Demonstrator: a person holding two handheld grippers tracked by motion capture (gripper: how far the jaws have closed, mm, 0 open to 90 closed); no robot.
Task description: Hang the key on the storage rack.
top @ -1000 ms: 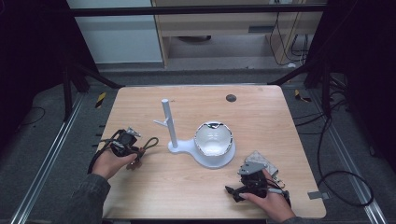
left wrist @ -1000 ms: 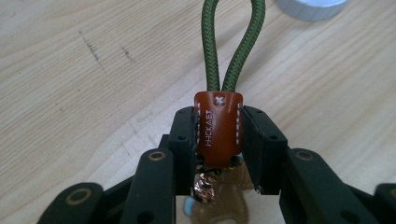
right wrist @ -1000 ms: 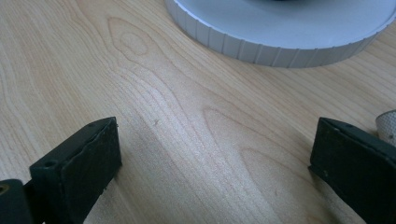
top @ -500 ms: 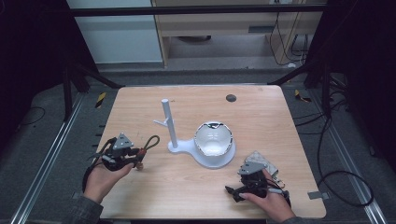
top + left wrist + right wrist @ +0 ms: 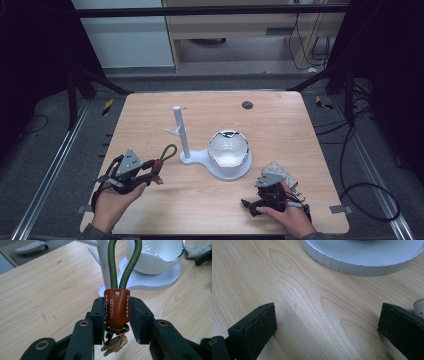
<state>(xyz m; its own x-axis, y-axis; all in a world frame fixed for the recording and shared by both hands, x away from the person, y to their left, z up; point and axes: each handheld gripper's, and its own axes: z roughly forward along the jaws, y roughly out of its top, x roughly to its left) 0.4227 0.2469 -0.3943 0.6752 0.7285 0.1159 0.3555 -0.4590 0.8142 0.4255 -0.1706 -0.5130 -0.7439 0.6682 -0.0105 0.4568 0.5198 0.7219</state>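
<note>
Here the left gripper (image 5: 117, 315) has its two black jaws pressed on both sides of a brown leather tab (image 5: 117, 308), so it holds the keychain (image 5: 162, 160) firmly by this tab. From the top of the tab a loop of green cord (image 5: 123, 265) goes forward, away from the jaws, and below the tab a metal ring with some brass-coloured keys (image 5: 113, 345) hangs down between the jaws. In the high view the left gripper (image 5: 150, 172) is in the person's left hand (image 5: 112, 205) near the front left part of the wooden table (image 5: 280, 125), and the cord loop points toward the white stand (image 5: 181, 132), near it but not touching it. This stand is an upright white post with a short side peg, and its flat white base (image 5: 227, 172) goes to the right and carries a white bowl (image 5: 228, 148), which has a shiny inside. The right gripper (image 5: 325, 327) has its jaws wide apart with nothing between them, only bare wood, and the ribbed edge of the base (image 5: 362, 262) is a little in front of them. In the high view the right gripper (image 5: 250, 205) rests low at the front right of the table in the right hand (image 5: 287, 217), just beside a pale folded cloth (image 5: 280, 172), well apart from the keychain. A small dark round disc (image 5: 247, 105) sits at the far side of the table.
</note>
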